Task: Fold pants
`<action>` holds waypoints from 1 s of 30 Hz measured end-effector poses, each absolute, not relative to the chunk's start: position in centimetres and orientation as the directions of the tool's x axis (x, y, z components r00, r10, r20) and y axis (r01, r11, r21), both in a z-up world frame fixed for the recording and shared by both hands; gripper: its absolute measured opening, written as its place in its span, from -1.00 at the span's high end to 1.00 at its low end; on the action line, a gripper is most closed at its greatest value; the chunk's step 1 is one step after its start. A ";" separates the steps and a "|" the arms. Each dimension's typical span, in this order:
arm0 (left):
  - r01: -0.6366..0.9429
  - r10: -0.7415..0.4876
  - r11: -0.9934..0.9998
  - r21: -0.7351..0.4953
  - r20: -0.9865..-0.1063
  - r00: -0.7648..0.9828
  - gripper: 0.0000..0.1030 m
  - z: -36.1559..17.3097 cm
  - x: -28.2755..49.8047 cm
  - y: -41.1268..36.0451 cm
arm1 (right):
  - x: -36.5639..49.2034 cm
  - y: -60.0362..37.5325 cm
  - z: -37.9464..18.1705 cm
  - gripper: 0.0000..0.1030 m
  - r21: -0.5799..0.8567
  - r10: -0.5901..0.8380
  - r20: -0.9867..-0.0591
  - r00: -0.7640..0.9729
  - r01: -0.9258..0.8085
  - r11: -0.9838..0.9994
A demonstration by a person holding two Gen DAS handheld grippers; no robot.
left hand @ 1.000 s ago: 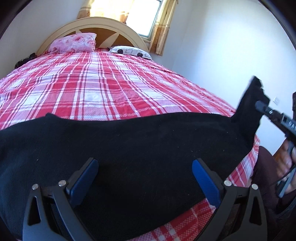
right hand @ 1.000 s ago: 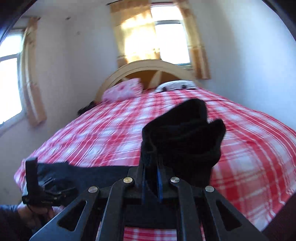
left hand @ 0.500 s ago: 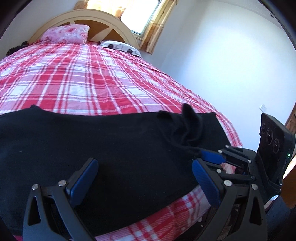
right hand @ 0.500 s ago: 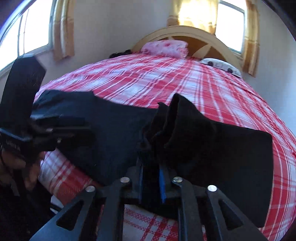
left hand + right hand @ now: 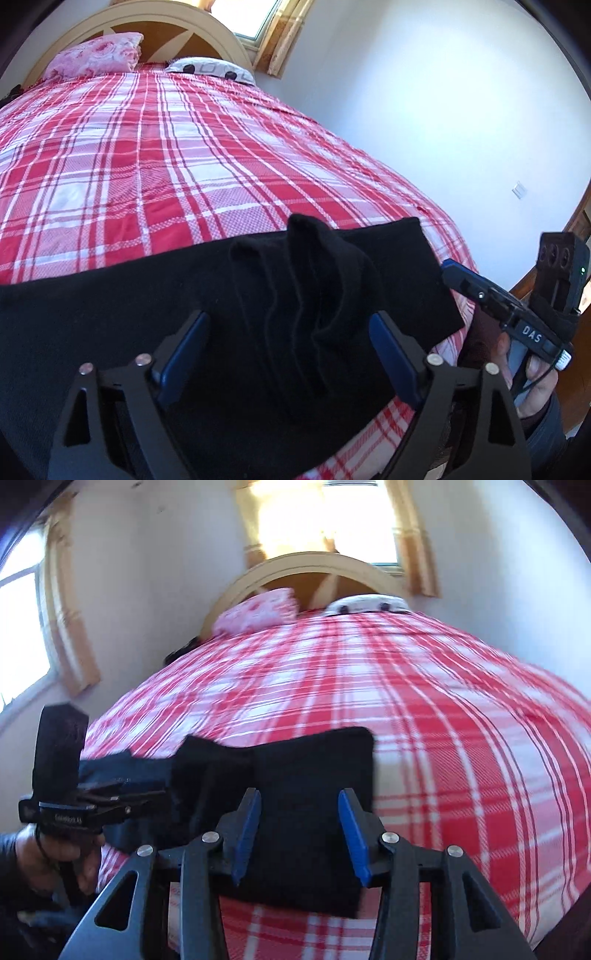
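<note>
Clearly, "DAS" marks the right gripper beside black pants

Bunched pants ridge btwn left tongs, bedspread beyond open

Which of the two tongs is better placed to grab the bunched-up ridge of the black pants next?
Left. The left tongs are open and straddle the raised bunch of the black pants. The right tongs, also open, sit over the flat end of the pants, with the bunch off to their left.
</note>
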State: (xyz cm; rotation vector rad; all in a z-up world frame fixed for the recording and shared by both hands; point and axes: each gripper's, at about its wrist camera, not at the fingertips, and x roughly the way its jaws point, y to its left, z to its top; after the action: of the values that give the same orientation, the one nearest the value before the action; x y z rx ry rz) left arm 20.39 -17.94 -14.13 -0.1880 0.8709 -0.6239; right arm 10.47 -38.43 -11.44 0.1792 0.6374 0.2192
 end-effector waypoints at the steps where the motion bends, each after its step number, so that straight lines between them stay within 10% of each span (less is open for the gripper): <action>1: 0.428 -0.581 0.809 -0.403 -0.655 0.483 -0.70 -14.1 20.6 -18.1 | 10.5 -39.1 -11.6 0.11 0.252 0.250 -0.562 0.789 -0.125 0.960; 9: 0.406 -0.573 0.816 -0.411 -0.669 0.474 0.66 -13.9 20.3 -18.8 | 10.2 -39.7 -11.8 0.11 0.289 0.249 -0.521 0.816 -0.105 0.952; 30: 0.235 -0.532 0.841 -0.488 -0.665 0.523 0.67 -15.3 18.7 -10.4 | 8.7 -34.3 -11.6 0.10 0.202 0.373 -0.489 0.789 -0.313 0.928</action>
State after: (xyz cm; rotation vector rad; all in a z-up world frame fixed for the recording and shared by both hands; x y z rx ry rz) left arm 18.74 -10.38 -15.34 -0.3608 0.9115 -0.4712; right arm 8.66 -34.31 -11.59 0.1126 0.5495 0.3702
